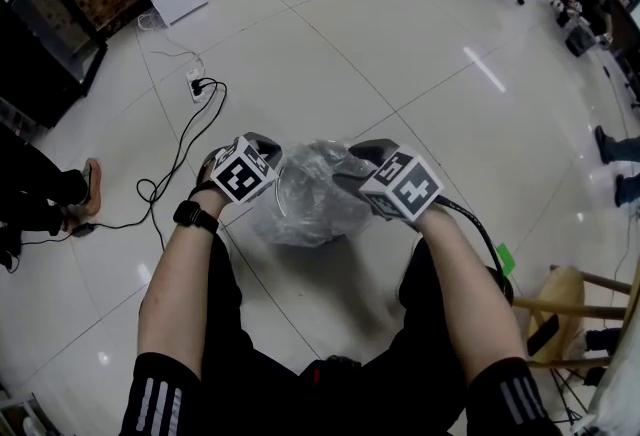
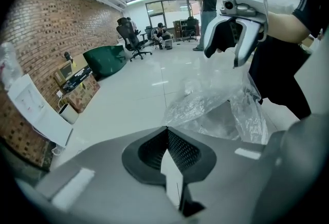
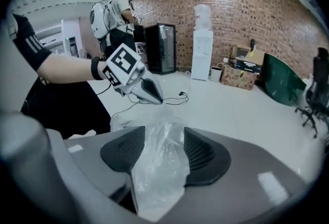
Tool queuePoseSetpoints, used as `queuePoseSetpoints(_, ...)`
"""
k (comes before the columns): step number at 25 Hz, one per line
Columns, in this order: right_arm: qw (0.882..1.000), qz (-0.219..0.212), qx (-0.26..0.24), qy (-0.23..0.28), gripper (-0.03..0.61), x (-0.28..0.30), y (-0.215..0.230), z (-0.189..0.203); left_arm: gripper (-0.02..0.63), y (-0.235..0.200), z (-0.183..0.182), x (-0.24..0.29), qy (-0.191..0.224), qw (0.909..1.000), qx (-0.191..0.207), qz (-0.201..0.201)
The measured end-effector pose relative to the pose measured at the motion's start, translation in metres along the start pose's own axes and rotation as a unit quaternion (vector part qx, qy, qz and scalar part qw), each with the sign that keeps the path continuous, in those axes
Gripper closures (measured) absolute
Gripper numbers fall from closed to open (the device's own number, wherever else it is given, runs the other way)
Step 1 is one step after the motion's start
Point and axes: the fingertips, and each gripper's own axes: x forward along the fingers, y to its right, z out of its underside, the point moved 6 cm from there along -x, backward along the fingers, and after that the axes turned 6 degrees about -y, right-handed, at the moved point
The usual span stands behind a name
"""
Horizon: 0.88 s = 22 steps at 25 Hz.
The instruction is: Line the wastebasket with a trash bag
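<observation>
1. Left gripper [image 2: 165, 133]: fingers closed together; the tips pinch an edge of the trash bag [image 2: 216, 110].
2. Right gripper [image 3: 162, 141]: fingers spread wide; film lies loose between the pads, unclamped.
3. Beyond both fingertips the bag hangs between the grippers, above the floor [image 1: 420, 74]; a grey shape [image 2: 223, 117] shows through it, probably the wastebasket.
4. Handling: thin, light, limp, slippery film; likely to tear if yanked; grip the rim, folded double.

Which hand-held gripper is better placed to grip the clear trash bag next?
Right, probably. The right hand-held gripper is open with the clear plastic trash bag between its pads; closing suffices. The left hand-held gripper is shut, seemingly pinning the bag's edge.
</observation>
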Motion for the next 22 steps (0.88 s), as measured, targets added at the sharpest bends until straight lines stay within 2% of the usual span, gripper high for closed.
queuePoseSetpoints(2,0.999,-0.001,-0.017,-0.032,0.324,0.019,-0.009,0.007,0.614,-0.001,0.000,0.001,0.001,1.0000,-0.002,-0.006)
queuePoseSetpoints(6,0.994,-0.011,-0.020,-0.106,0.321,0.054,-0.015,0.034,0.614,-0.001,-0.005,-0.003,0.018,0.9998,-0.006,-0.003)
queuePoseSetpoints(7,0.992,-0.006,-0.021,-0.125,0.339,0.058,-0.014,0.041,0.614,0.000,-0.007,-0.004,0.023,0.9997,-0.005,-0.001)
queuePoseSetpoints(9,0.989,0.008,-0.018,-0.147,0.465,0.059,-0.007,0.051,0.609,-0.001,-0.006,-0.006,0.024,0.9997,-0.004,0.003)
queuePoseSetpoints(10,0.989,0.012,-0.014,-0.147,0.532,0.057,-0.003,0.053,0.591,-0.002,-0.004,-0.008,0.020,0.9998,-0.002,0.005)
queuePoseSetpoints(11,0.990,0.012,-0.010,-0.140,0.572,0.053,0.001,0.052,0.557,-0.003,-0.002,-0.009,0.015,0.9998,-0.001,0.009)
queuePoseSetpoints(13,0.993,0.012,-0.007,-0.114,0.572,0.045,0.006,0.045,0.456,-0.005,0.007,-0.007,0.006,0.9997,-0.002,0.023)
queuePoseSetpoints(15,0.995,0.022,-0.002,-0.102,0.572,0.033,0.014,0.043,0.397,-0.005,0.017,-0.003,-0.004,0.9994,-0.008,0.033)
queuePoseSetpoints(22,0.998,0.034,0.023,-0.040,0.572,-0.008,0.037,0.032,0.371,-0.003,0.048,0.020,-0.030,0.9959,-0.051,0.068)
